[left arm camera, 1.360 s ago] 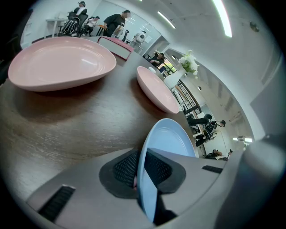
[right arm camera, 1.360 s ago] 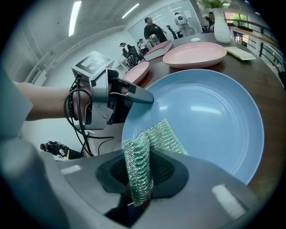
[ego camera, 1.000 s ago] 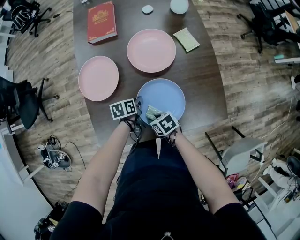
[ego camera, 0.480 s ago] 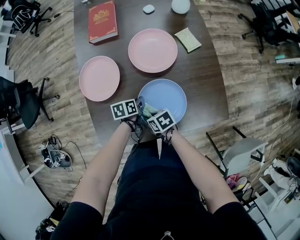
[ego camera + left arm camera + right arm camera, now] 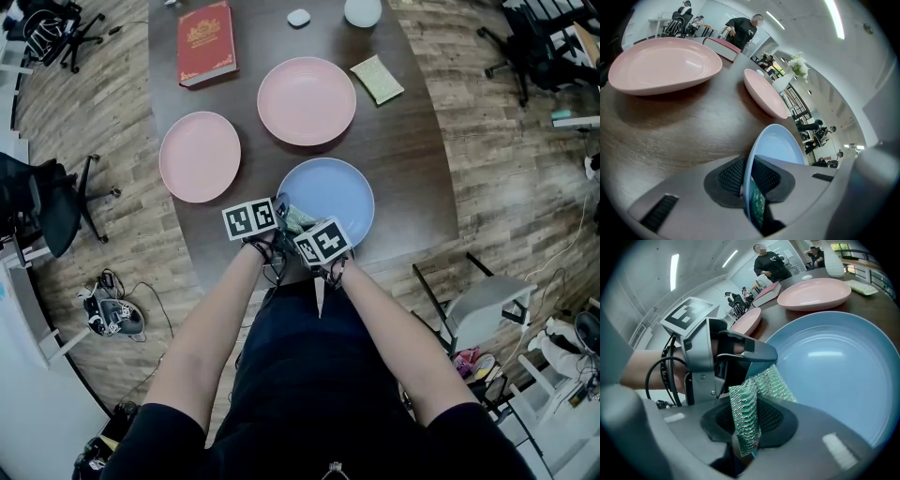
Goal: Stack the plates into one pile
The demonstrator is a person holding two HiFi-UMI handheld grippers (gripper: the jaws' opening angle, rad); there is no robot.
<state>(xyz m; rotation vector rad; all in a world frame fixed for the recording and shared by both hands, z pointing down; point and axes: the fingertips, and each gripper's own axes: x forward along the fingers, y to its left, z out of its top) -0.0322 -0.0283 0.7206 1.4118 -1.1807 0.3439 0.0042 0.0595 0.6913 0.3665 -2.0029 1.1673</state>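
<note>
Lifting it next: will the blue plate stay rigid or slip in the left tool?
Likely rigid: the blue plate holds its curve with the left tool pinching only its rim. Its glossy surface looks slippery, so it may pivot there.

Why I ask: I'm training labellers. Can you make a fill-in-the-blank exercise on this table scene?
The jaws of the left gripper are shut on the rim of the plate coloured ____.
The cloth in the jaws of the right gripper is ____.
The pink plates on the table number ____.
The book is ____.
Missing words: blue; green; two; red.
</note>
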